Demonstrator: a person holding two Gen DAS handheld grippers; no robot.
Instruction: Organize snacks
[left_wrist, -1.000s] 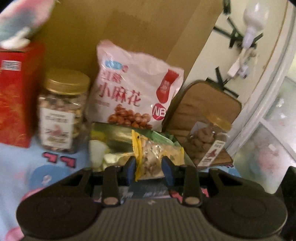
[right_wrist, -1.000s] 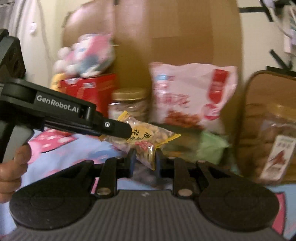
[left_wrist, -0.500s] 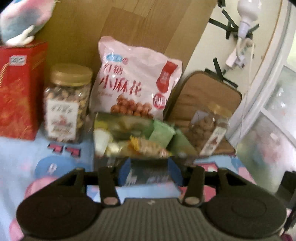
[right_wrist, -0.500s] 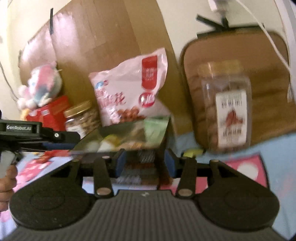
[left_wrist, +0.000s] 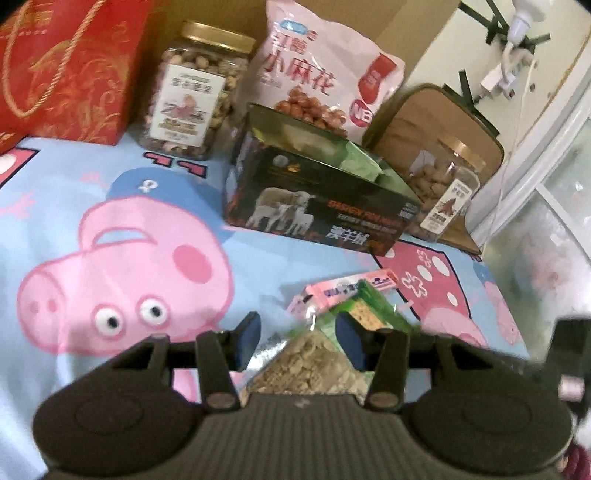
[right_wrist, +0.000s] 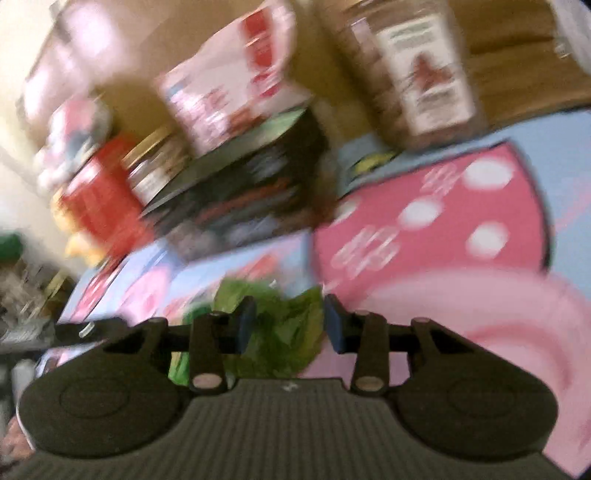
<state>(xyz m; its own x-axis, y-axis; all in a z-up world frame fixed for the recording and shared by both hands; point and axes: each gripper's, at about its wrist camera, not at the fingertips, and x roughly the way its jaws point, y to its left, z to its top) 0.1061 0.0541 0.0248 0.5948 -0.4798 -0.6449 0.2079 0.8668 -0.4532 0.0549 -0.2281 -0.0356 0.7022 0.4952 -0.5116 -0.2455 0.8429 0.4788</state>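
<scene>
A black open box (left_wrist: 317, 206) with snack packets inside stands on the cartoon sheet; it also shows blurred in the right wrist view (right_wrist: 243, 195). My left gripper (left_wrist: 297, 338) is open over a small pile of loose packets: a clear oat-coloured packet (left_wrist: 314, 365), a green one (left_wrist: 369, 310) and a pink one (left_wrist: 343, 290). My right gripper (right_wrist: 288, 328) is open just above a green packet (right_wrist: 280, 332) on the sheet. That view is motion-blurred.
Behind the box stand a red gift bag (left_wrist: 70, 70), a gold-lidded nut jar (left_wrist: 195, 92), a pink snack bag (left_wrist: 321, 74) and a second jar (left_wrist: 443, 192) against a brown cushion (left_wrist: 436, 122). A window (left_wrist: 554, 221) is at the right.
Both grippers let go of the yellow-edged nut packet into the box, opened, and pulled back and down towards the loose packets on the sheet.
</scene>
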